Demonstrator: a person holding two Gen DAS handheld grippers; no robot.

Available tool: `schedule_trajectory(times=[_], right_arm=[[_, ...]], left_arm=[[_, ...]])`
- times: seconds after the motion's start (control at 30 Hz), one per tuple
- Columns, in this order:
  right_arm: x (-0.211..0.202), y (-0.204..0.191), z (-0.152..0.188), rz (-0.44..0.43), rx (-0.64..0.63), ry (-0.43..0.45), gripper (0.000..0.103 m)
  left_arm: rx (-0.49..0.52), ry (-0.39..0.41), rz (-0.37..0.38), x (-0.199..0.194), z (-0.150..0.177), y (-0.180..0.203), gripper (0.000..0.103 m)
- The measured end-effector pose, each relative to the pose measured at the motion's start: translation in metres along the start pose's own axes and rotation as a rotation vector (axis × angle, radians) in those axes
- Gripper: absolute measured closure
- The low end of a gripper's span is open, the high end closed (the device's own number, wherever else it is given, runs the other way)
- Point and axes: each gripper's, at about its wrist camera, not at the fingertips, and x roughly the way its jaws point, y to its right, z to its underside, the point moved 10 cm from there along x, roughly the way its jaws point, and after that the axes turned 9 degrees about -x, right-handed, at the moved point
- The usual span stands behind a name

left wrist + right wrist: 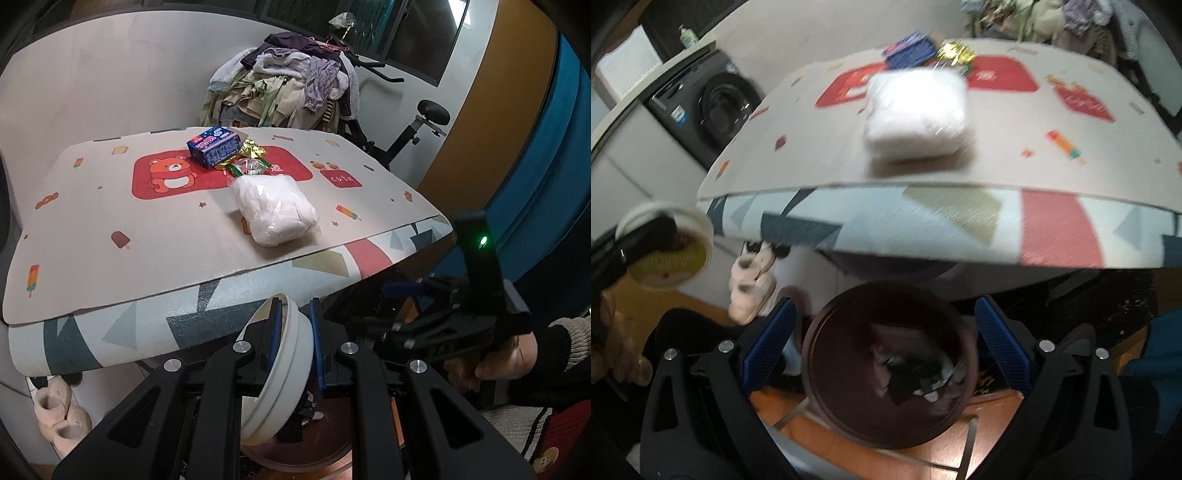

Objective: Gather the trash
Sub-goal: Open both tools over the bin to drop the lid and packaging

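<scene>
My left gripper is shut on the rim of a white paper bowl, held tilted below the table edge over a dark brown trash bin. In the right wrist view the bowl shows at the left. My right gripper is open and empty above the trash bin, which holds some trash. On the table lie a white plastic-wrapped pack, a blue box and shiny candy wrappers.
The table has a bear-print mat over a patterned cloth. A clothes pile and an exercise bike stand behind. Slippers lie on the floor at left. A washing machine stands at left.
</scene>
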Motion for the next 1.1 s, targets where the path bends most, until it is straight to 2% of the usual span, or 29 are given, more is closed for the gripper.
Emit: schedule_trajectory(times=[0.23, 0.53, 0.6, 0.67, 0.77, 0.93, 1.1], right_arm=[[-0.017, 0.024, -0.011, 0.08, 0.039, 0.074, 0.006], [-0.026, 0.045, -0.009, 0.164, 0.088, 0.107, 0.006], [-0.026, 0.048, -0.008, 0.171, 0.098, 0.106, 0.006], [-0.025, 0.05, -0.006, 0.176, 0.106, 0.102, 0.006], [-0.024, 0.051, -0.005, 0.177, 0.112, 0.097, 0.006], [-0.023, 0.052, -0.003, 0.178, 0.116, 0.091, 0.006], [-0.023, 0.053, -0.002, 0.178, 0.122, 0.085, 0.006]], left_arm=[[0.049, -0.025, -0.002, 0.01, 0.007, 0.012, 0.088], [0.079, -0.05, 0.024, 0.018, 0.018, 0.024, 0.087], [0.081, -0.053, 0.034, 0.018, 0.019, 0.026, 0.08], [0.083, -0.052, 0.045, 0.018, 0.02, 0.029, 0.062], [0.093, -0.048, 0.062, 0.017, 0.021, 0.034, 0.048], [0.107, -0.043, 0.078, 0.015, 0.022, 0.041, 0.038], [0.088, -0.015, 0.043, 0.012, 0.016, 0.033, 0.029]])
